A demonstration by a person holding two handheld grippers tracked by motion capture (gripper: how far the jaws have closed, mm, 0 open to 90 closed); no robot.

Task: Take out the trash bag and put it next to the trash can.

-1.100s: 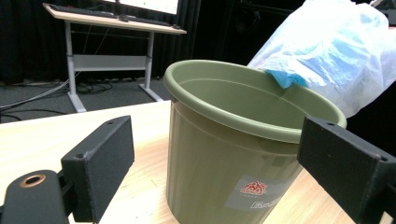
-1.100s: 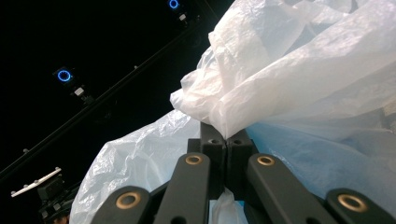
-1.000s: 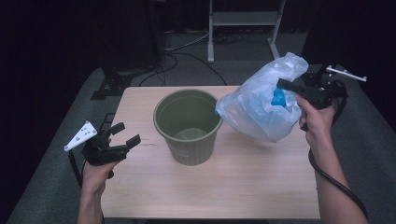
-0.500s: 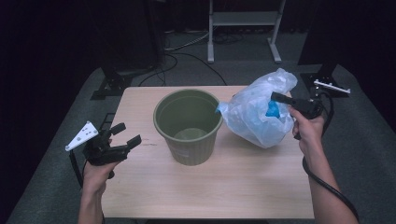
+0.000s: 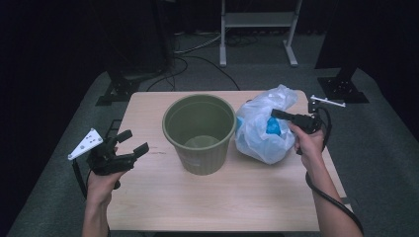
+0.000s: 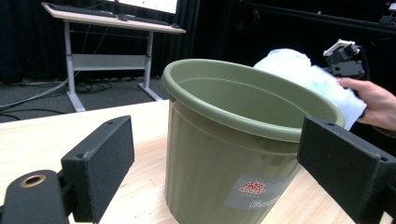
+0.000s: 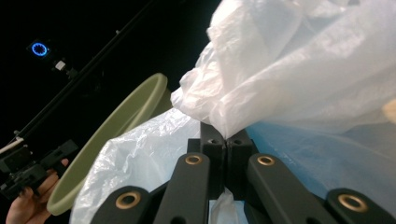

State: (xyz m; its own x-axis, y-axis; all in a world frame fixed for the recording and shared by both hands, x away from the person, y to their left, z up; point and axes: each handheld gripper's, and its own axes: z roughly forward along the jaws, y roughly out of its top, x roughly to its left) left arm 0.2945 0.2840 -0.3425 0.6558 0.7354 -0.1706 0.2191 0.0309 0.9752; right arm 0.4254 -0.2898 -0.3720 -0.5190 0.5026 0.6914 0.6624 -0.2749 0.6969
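1. While its jaws are pressed together on a fold of thin film, the right gripper (image 5: 279,115) holds a white plastic bag (image 5: 261,129) just right of the green bucket (image 5: 199,132); in the right gripper view the pinched plastic rises straight out of the closed black pads (image 7: 227,140).
2. Blue contents (image 5: 272,126) show through the bag close to the grip point.
3. Seen from the high view, the bag's left side lies against or just beside the bucket's wall, and whether its bottom rests on the wooden table (image 5: 232,197) cannot be told.
4. Right of the bucket, the bag takes up most of the tabletop out to the table's right edge, where the person's right hand (image 5: 307,143) sits.
5. Left of the bucket, the left gripper (image 5: 129,148) hangs near the table's left edge, its jaws spread wide with nothing between them; the left gripper view looks along them at the bucket's side and labelled wall (image 6: 254,191).
6. Bare wood lies between that gripper and the bucket.
7. The bucket stands upright near the table's middle, its round rim (image 6: 243,84) open.
8. Nearer the person than the bucket, a broad band of tabletop runs the table's full width.
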